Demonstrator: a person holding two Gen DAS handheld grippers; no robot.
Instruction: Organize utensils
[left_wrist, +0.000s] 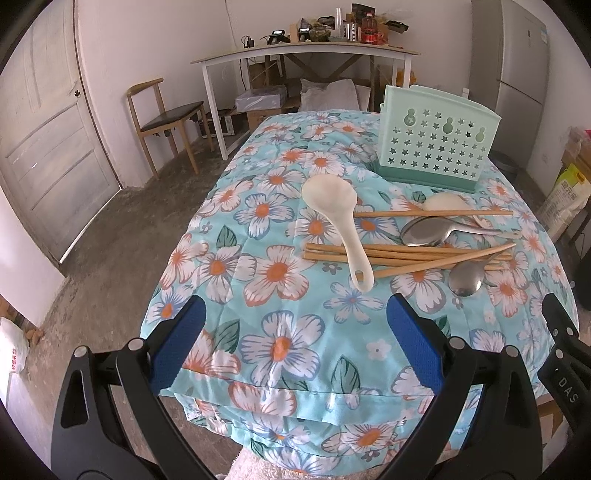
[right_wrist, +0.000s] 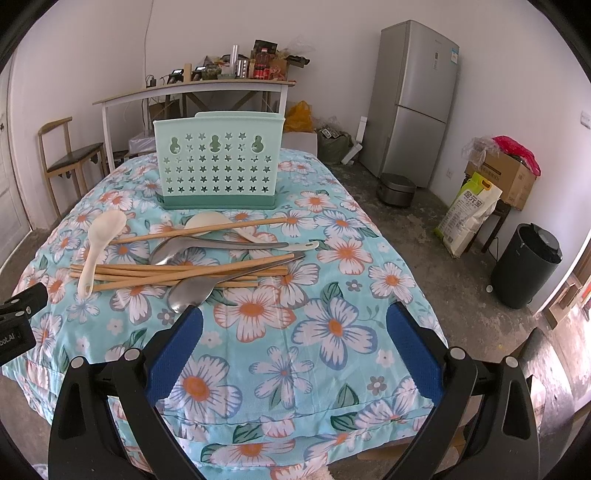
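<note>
Utensils lie in a loose heap on the floral turquoise-clothed counter (right_wrist: 332, 332), at 12 o'clock of both tools. Behind the heap, further toward 12, stands the mint-green star-perforated plastic utensil holder (right_wrist: 218, 162), upright. The bundle of wooden chopsticks (right_wrist: 177, 275) lies crosswise, a white plastic rice paddle (left_wrist: 332, 218) resting over its 9 o'clock end, steel spoons (right_wrist: 192, 291) among them. Left tool (left_wrist: 295, 328) and right tool (right_wrist: 295, 328) gape wide, holding nothing

Utensils (right_wrist: 184, 258) before holder (right_wrist: 218, 162) (on table (right_wrist: 332, 236))
</note>
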